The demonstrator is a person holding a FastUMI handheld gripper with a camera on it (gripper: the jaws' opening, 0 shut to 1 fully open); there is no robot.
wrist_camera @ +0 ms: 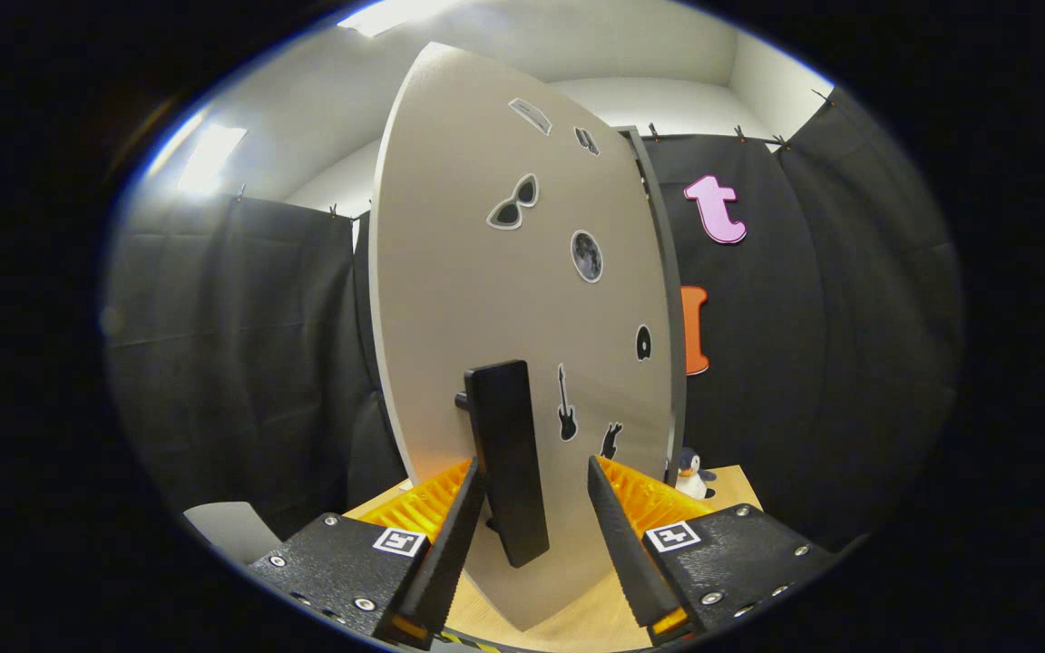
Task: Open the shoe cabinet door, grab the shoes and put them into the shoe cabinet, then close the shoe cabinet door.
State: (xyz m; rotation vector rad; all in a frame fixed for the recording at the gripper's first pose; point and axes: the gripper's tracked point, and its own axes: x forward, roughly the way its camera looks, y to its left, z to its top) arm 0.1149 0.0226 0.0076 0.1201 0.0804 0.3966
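A: What's biggest ahead of the jaws?

B: The door (504, 299), a pale panel with stickers, rising straight beyond the gripper (536, 508). It looks swung partly out, though I can't tell how far.

A: And the handle?

B: The handle (506, 458) is a dark upright bar standing between the jaws. They're apart; the left finger seems to touch the bar or sit just beside it, the right is clear of it.

A: So which step is this?

B: I'd judge working the door. To do it well, centre the bar, close on it squarely, then follow the hinge's arc instead of pulling straight.

A: Anything smaller?

B: A penguin toy (691, 473) on the worktop (733, 481), beyond the right finger, beside the door's edge.
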